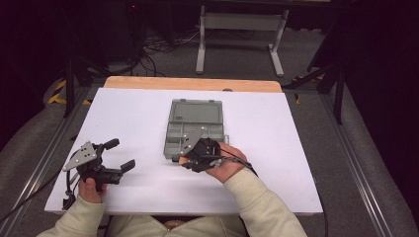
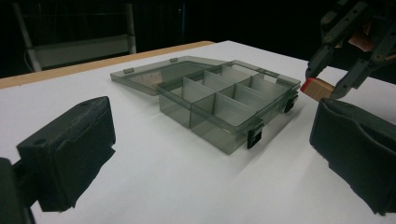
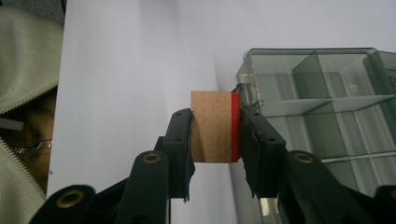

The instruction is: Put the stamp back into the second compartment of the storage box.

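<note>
— Grippers first, left to right: what is each doing?
— Your left gripper [image 1: 118, 155] is sitting wide and empty, well apart from the organizer box [image 1: 193, 127]. Your right gripper [image 3: 215, 135] is clamping the wooden block [image 3: 212, 133], just beside the box's near corner.
— Which way are you carrying it?
— Probably forward, over the nearest compartment.

A grey floor [image 1: 237, 54] with tangled cables [image 1: 158, 47] and a white metal frame [image 1: 242, 29] lies in dim surroundings.
</note>
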`<state>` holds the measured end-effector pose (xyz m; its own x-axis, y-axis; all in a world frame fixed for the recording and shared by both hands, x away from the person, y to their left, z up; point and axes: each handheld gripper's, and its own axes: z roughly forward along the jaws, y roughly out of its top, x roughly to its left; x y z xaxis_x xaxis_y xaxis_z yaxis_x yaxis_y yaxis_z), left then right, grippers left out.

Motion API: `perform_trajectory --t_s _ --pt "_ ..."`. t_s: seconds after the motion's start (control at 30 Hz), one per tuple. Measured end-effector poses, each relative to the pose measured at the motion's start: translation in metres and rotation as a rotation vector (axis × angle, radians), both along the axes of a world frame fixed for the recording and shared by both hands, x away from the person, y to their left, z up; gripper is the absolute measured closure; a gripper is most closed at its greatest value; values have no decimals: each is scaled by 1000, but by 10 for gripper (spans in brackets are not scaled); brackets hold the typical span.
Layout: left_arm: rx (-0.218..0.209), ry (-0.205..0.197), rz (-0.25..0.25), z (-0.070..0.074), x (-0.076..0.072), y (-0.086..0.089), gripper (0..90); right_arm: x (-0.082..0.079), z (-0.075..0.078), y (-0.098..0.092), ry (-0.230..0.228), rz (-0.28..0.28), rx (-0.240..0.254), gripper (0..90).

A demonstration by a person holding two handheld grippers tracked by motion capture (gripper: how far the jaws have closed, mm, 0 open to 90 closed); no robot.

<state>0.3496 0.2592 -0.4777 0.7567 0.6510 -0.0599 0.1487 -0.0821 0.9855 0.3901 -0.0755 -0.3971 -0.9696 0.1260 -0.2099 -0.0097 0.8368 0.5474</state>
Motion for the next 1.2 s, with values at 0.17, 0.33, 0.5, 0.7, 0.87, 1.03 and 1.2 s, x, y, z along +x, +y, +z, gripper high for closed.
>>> perform_trajectory --t_s 0.17,0.33,0.5,0.7,0.87,1.03,1.2 --pt "0 0 0 0 0 0 9 8 3 0 -8 -25 22 654" --pt "4 -2 1 0 0 0 9 16 7 0 -17 -53 26 654" --pt "-2 3 0 0 0 0 9 26 10 -1 -20 -82 42 654" --pt "-1 3 0 0 0 0 10 39 9 -1 -19 -93 38 654" --pt "-3 1 -1 0 0 0 10 47 7 0 -22 -114 32 654" --pt "0 0 -2 0 0 0 10 57 5 0 -27 -142 42 654" --pt "-1 2 -1 0 0 0 10 66 3 1 -41 -156 42 654"
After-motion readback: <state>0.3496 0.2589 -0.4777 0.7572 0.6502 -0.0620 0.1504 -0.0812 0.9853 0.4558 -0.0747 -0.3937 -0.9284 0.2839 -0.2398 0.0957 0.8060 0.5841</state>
